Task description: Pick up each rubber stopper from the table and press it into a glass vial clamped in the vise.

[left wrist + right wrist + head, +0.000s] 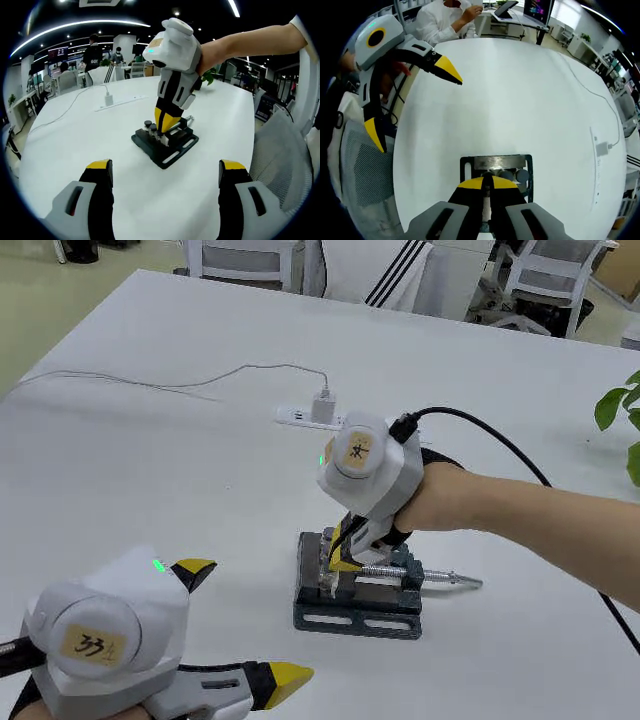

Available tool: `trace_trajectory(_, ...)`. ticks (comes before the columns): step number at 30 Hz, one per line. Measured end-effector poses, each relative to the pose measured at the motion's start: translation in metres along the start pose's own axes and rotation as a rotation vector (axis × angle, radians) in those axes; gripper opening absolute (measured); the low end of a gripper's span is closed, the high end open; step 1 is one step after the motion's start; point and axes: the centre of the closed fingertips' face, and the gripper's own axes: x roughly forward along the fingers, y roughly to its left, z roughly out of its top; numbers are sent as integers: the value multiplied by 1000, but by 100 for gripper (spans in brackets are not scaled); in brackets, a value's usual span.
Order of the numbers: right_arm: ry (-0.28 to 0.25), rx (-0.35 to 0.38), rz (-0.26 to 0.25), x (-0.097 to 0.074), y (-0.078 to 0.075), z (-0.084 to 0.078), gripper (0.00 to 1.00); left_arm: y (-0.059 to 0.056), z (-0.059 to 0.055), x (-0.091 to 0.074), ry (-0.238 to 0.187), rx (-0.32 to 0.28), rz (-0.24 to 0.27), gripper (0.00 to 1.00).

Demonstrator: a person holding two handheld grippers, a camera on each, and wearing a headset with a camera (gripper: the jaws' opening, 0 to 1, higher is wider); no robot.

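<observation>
The right gripper point(487, 181), jaws together, sits on the glass vials point(152, 131) in the vise point(358, 608). Two dark rubber stoppers point(522, 175) cap vials beside its tips. They are likely soft and grippy, so pinch their sides; the glass is fragile. The left gripper point(165, 166) hangs spread, well away from the vise. Its sticker point(92, 644) reads roughly "33".

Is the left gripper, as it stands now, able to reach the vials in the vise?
Probably not from above: the right gripper stands over the vials in the vise, jaws shut and pointing down at them. The left gripper is open and held apart from the vise.
</observation>
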Motion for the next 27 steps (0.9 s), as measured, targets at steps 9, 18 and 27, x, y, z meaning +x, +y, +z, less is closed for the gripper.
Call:
trace_trajectory(9,-27,27,2,-2,3,-7,12,0,1,0,3,5,0,86)
trace_trajectory(18,-145,127,-12,-10,19,-22,39,-1,-1,3,13,7,-6,86)
trace_trajectory(27,-307,290,-71,-19,27,-43,72,3,-3,5,28,21,-12,86)
